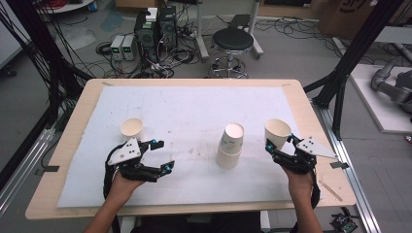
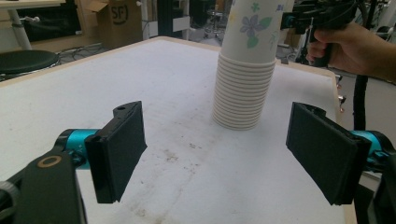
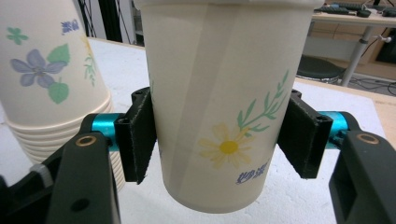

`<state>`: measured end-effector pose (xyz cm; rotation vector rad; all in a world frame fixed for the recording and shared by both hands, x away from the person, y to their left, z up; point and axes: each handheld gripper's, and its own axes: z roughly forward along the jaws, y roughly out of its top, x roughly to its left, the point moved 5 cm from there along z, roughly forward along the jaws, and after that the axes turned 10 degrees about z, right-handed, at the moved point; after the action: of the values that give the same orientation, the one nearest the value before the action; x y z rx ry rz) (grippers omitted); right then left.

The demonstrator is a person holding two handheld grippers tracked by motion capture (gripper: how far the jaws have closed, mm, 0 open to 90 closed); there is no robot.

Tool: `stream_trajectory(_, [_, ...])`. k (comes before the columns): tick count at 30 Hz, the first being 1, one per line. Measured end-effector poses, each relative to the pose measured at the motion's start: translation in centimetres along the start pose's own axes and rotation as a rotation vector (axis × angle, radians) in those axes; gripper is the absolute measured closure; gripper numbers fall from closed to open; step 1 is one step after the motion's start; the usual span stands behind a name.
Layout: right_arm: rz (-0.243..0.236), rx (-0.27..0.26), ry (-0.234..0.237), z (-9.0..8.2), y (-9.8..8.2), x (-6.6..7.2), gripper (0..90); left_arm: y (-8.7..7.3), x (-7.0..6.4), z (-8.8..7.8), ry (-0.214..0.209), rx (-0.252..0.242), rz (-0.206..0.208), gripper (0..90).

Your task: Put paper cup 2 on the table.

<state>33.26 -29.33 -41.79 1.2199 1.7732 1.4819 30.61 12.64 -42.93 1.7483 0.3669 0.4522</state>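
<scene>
The right gripper (image 3: 224, 140) clamps a paper cup (image 3: 224, 102) at mid-wall, just right of the cup stack (image 1: 230, 145). Light, thin and crushable, the cup wants gentle pressure. Left of the stack, the left gripper (image 1: 156, 156) gapes empty; farther left stands another cup (image 1: 131, 128).

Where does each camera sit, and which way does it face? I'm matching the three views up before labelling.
High view: above the person's side, facing forward and down on the table; both forearms and grippers show.
Left gripper view: rides the left gripper, looking along its open jaws at the cup stack; the other hand shows beyond.
Right gripper view: rides the right gripper, jaws clamping a single cup.
Shared: all three show the cup stack.
</scene>
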Motion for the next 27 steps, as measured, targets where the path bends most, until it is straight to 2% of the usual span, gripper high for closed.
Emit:
stream_trajectory(5, [0.016,0.016,-0.009,1.0,0.0,-0.4,35.4,-0.1,0.0,0.1,-0.003,0.002,0.001,19.7])
stream_trajectory(10, [0.008,0.053,-0.011,2.4,-0.4,-0.4,35.4,-0.2,-0.1,0.2,-0.008,0.009,-0.002,19.7])
stream_trajectory(14, [0.007,0.086,-0.008,4.8,-0.7,-0.1,35.4,-0.2,-0.1,0.2,-0.009,0.012,0.001,19.7])
stream_trajectory(18, [0.019,0.103,-0.017,5.7,-1.0,-0.2,35.4,-0.3,-0.2,0.2,-0.009,0.013,0.001,19.7])
stream_trajectory(23, [0.050,0.122,-0.052,6.7,-1.6,-0.8,35.4,-0.3,-0.2,0.2,-0.012,0.014,-0.005,19.7])
stream_trajectory(27, [0.069,0.175,-0.084,7.4,-2.4,-1.3,35.3,-0.4,-0.2,0.2,-0.015,0.015,-0.006,19.7])
